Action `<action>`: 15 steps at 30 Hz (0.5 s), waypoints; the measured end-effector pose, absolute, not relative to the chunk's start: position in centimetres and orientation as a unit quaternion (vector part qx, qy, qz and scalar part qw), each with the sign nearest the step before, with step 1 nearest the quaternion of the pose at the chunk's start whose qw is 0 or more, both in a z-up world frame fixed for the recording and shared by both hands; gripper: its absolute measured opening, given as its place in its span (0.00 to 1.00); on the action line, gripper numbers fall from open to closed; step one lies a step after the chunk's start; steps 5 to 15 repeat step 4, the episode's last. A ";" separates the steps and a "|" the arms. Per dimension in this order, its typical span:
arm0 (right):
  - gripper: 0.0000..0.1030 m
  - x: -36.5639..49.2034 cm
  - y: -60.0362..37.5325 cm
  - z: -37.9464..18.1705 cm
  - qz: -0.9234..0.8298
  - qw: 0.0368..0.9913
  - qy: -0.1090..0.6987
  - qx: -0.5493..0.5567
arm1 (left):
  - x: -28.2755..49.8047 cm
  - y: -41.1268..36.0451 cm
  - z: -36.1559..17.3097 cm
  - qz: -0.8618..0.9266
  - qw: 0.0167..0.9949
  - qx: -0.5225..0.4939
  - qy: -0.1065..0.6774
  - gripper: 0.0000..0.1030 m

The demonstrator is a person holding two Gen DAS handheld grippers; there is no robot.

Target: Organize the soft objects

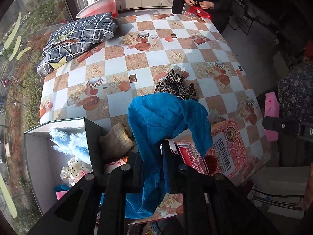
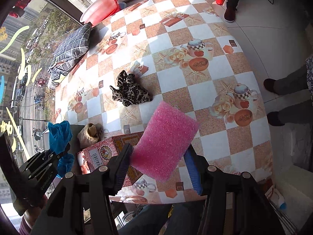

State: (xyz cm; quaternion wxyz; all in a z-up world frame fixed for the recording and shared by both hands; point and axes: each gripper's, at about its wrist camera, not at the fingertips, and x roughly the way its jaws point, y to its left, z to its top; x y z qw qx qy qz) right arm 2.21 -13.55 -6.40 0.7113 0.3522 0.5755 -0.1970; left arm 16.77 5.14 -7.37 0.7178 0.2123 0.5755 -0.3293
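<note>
My left gripper [image 1: 151, 150] is shut on a blue knitted cloth [image 1: 166, 117] that hangs above the table's near edge; it also shows at the left of the right wrist view [image 2: 59, 135]. My right gripper [image 2: 156, 156] is shut on a pink foam sheet [image 2: 166, 139], held over the table by its near end. A leopard-print cloth [image 2: 130, 92] lies loose on the checkered tablecloth [image 2: 195, 101]; the left wrist view shows it [image 1: 176, 86] just beyond the blue cloth. A beige sock-like roll [image 1: 117, 141] lies beside the grey box.
An open grey box [image 1: 39, 148] at the near left holds feathers and a dotted bow. A red patterned box [image 1: 225, 148] lies flat at the near edge. A checked pillow [image 1: 82, 35] and a red basin [image 1: 101, 5] sit far left. People are around the table.
</note>
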 end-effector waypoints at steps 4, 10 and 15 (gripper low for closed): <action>0.54 2.5 -11.0 -5.1 -0.187 0.719 0.575 0.343 | 15.6 6.6 -6.6 -0.339 0.716 0.212 0.572 0.16; 0.54 2.5 -11.0 -5.1 -0.187 0.719 0.575 0.343 | 15.6 6.6 -6.6 -0.339 0.716 0.212 0.572 0.16; 0.54 2.5 -11.0 -5.1 -0.187 0.719 0.575 0.343 | 15.6 6.6 -6.6 -0.339 0.716 0.212 0.572 0.16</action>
